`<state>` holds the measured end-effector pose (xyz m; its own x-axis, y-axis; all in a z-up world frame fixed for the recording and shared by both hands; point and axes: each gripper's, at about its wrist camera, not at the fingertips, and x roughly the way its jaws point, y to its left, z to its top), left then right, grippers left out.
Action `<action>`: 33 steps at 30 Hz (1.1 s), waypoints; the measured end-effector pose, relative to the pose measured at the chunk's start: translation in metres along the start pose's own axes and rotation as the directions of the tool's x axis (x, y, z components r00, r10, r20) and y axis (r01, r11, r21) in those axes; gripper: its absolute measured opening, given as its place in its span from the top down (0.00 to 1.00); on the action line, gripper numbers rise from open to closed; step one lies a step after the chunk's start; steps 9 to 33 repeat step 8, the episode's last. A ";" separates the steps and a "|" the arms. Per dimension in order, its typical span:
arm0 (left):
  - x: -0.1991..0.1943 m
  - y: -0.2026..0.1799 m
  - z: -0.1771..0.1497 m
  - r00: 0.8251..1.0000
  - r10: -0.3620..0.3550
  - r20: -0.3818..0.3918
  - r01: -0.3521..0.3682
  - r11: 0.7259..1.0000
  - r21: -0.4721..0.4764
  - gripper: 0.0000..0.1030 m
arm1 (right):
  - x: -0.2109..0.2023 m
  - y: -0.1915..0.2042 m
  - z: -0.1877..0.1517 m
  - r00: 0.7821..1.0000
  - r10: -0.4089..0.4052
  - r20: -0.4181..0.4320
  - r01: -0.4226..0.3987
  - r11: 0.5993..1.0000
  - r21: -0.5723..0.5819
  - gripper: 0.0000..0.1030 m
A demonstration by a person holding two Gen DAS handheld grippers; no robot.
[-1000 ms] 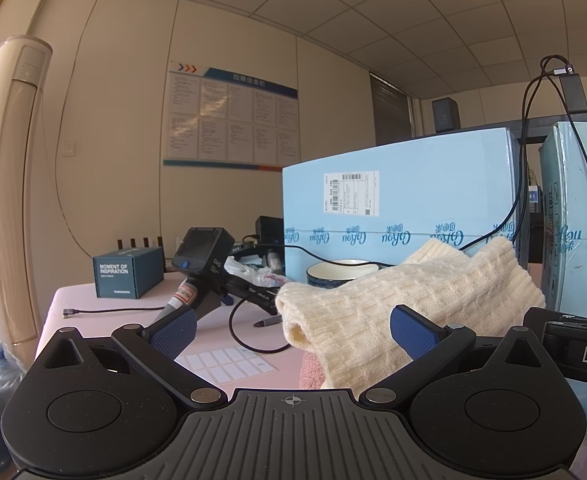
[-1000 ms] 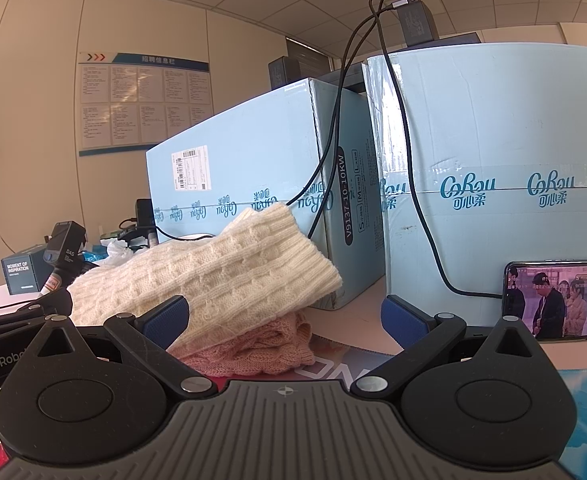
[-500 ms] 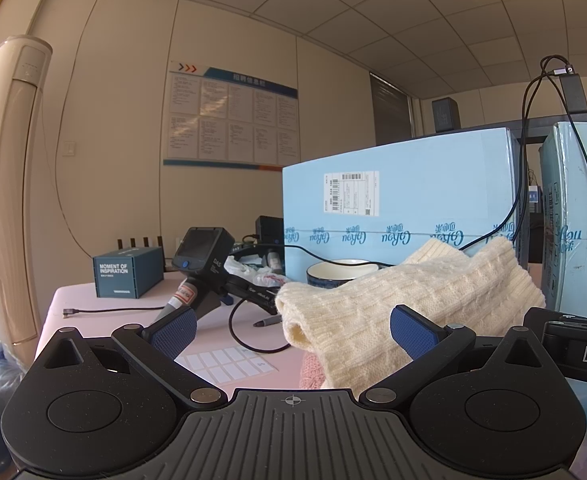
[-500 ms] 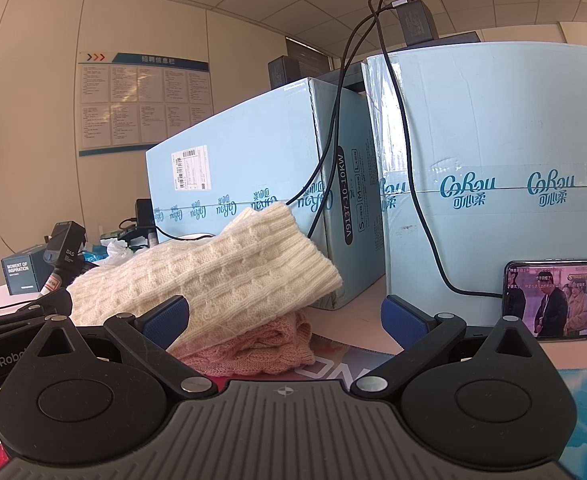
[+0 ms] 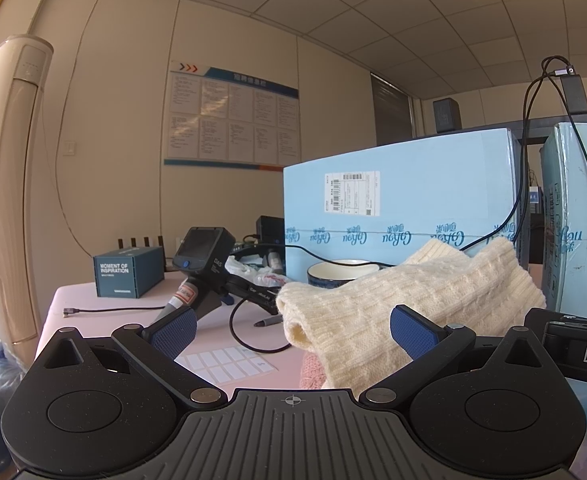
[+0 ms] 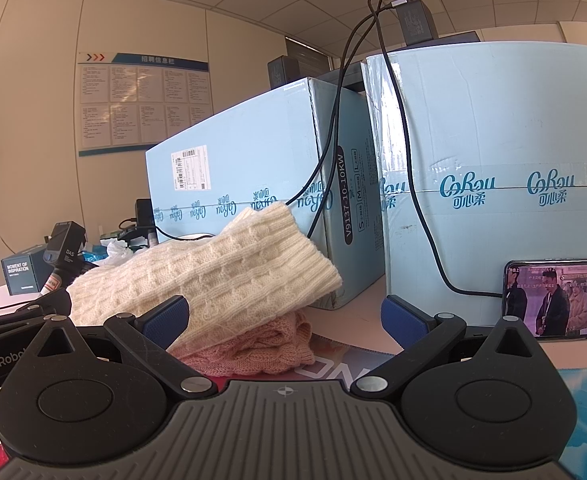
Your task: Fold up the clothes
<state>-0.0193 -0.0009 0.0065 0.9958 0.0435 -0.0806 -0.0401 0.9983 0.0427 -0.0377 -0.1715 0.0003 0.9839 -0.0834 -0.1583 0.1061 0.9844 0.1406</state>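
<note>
Cream sweater (image 6: 209, 276) is lying folded on top of a pink sweater (image 6: 253, 348) on the counter (image 5: 105, 300), just in front of the blue boxes (image 6: 253, 168). Left tongs (image 5: 293, 330) are gaping wide, gripping nothing, the cream sweater's end sitting beyond the tips. Right tongs (image 6: 285, 316) are also spread wide and empty, the stack lying past the left finger. A phone (image 6: 559, 300) is leaning against the right box. A bowl (image 5: 341, 274) is sitting behind the sweaters.
</note>
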 end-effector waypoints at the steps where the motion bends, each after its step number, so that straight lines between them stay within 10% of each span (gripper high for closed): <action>1: 0.000 0.000 0.000 1.000 0.000 0.000 0.000 1.000 -0.001 0.00 | 0.000 0.000 0.000 1.000 0.000 0.000 0.000 1.000 0.000 0.00; 33: 0.000 0.001 0.000 1.000 0.000 0.001 0.000 1.000 -0.002 0.00 | 0.000 0.000 0.000 1.000 0.000 0.000 0.000 1.000 0.000 0.00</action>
